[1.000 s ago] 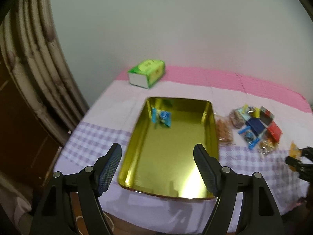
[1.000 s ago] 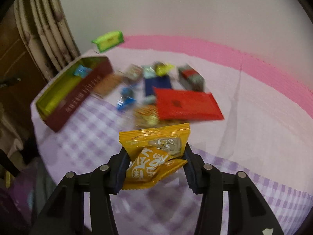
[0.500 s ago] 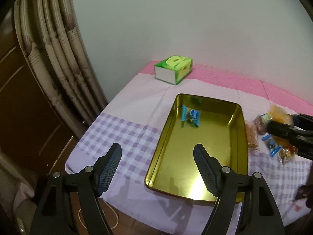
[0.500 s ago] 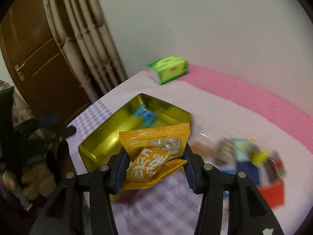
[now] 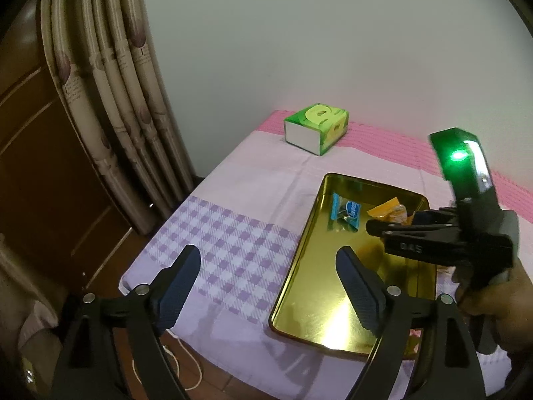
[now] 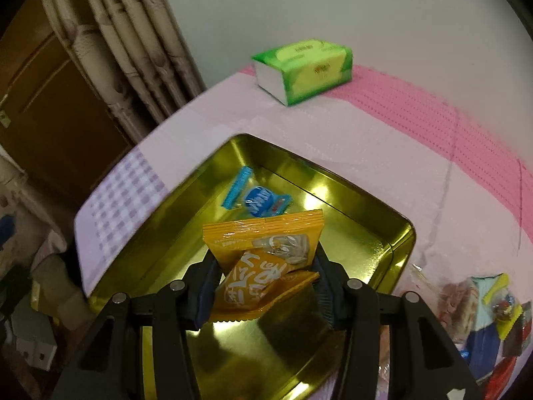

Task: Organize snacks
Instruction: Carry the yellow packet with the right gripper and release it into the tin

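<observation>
A gold metal tray (image 5: 301, 260) (image 6: 336, 178) lies on the pink and purple tablecloth. A blue candy packet (image 5: 346, 211) (image 6: 258, 198) lies in its far part. My right gripper (image 6: 266, 276) is shut on an orange snack packet (image 6: 263, 253) and hangs over the tray's middle. The left wrist view shows that gripper (image 5: 393, 221), a hand on its handle, above the tray's right side with the orange packet (image 5: 386, 210) at its tips. My left gripper (image 5: 269, 283) hovers over the table's near left part, its jaws opening with nothing between them.
A green tissue box (image 5: 316, 126) (image 6: 303, 70) stands at the table's far edge by the wall. Several loose snacks (image 6: 483, 306) are piled right of the tray. A curtain (image 5: 110, 100) and a wooden door (image 5: 40, 166) stand left of the table.
My right gripper carried the orange packet from the snack pile leftward to above the tray. The left gripper drifted left, so the tray sits further right in its view, and its jaws widened.
</observation>
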{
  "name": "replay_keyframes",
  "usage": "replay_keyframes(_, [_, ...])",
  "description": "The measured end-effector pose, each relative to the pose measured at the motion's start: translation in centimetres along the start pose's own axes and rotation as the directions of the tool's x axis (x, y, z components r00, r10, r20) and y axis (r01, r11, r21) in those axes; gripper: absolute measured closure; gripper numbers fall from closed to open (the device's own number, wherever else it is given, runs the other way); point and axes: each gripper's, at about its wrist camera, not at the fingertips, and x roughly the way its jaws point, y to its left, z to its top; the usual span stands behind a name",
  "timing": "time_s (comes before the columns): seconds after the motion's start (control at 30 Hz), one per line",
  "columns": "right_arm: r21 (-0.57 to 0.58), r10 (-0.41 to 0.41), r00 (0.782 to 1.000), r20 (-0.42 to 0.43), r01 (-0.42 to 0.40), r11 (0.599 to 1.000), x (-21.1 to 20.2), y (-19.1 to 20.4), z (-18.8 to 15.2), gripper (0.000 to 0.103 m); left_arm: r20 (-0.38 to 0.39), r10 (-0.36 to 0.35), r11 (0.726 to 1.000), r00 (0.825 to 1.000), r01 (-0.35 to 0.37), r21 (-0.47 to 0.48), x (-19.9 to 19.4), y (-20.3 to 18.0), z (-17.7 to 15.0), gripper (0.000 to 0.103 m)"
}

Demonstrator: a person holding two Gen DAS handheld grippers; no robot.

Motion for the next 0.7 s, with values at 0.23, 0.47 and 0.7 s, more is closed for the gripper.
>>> replay_keyframes(0.23, [0.036,-0.001,1.0,-0.016,0.002,0.999,1.7,-0.4,0.4,0.053,0.01,0.003,0.999,1.0,-0.004,0.042,0.0,-0.9,0.0,0.015])
replay_keyframes(0.47, [0.08,0.019,1.0,0.022,-0.021,0.997,1.4,-0.9,0.9,0.048,-0.003,0.002,0.999,1.0,-0.002,0.034,0.3,-1.0,0.0,0.015])
replay_keyframes(0.7, [0.13,0.083,0.986,0.146,-0.102,0.986,-2.1,-1.7,0.6,0.041,-0.008,0.007,0.999,1.0,-0.006,0.033,0.2,-1.0,0.0,0.015])
